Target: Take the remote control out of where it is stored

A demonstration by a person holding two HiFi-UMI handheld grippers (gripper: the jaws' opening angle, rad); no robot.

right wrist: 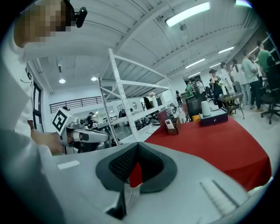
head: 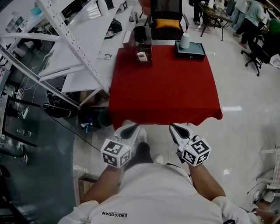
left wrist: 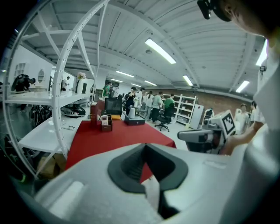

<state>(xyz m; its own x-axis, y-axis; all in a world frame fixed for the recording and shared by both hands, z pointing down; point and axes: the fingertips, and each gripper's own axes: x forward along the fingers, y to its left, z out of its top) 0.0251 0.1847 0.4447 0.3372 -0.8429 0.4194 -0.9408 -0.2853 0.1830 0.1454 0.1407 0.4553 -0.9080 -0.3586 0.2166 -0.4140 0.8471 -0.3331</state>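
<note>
**Red cloth** [head: 166, 92]: plain matte fabric over a rectangular table, its near hem wavy, hanging above a glossy pale floor [head: 245, 131].

**Remote control** [head: 142, 56]: small, white, slab-shaped. It stands upright in a holder at the far edge of the cloth, left of centre, and nothing touches it. It is well apart from both grippers.

**Holder** [right wrist: 175, 129]: low, dark brown, open-topped box. A taller dark brown box [right wrist: 162, 118] stands just beside it.

**Dark case** [head: 191, 50]: flat, rectangular, hard-edged, at the far right of the cloth. A white cup [head: 185, 40], tapered and cylindrical, stands on it.

**Chair** [head: 166, 11]: black with a mesh back. It holds an orange cushion [head: 168, 23] and stands behind the table.

**Rack** [head: 65, 39]: white perforated metal struts and flat white shelves, to the left of the table.

**Left gripper** [head: 130, 127]: smooth grey-white moulded shell with dark ribbed rubber pads. It carries a cube [head: 116, 152] of black-and-white square markers. The jaw tips meet and nothing is between them. It is held off the near hem of the cloth.

**Right gripper** [head: 176, 127]: same build, with a marker cube [head: 197, 151] and textured black pads. The jaws are pressed together and empty. It sits level with the left gripper and apart from it.

**Person**: white shirt [head: 153, 192], with bare forearms behind the cubes.
</note>
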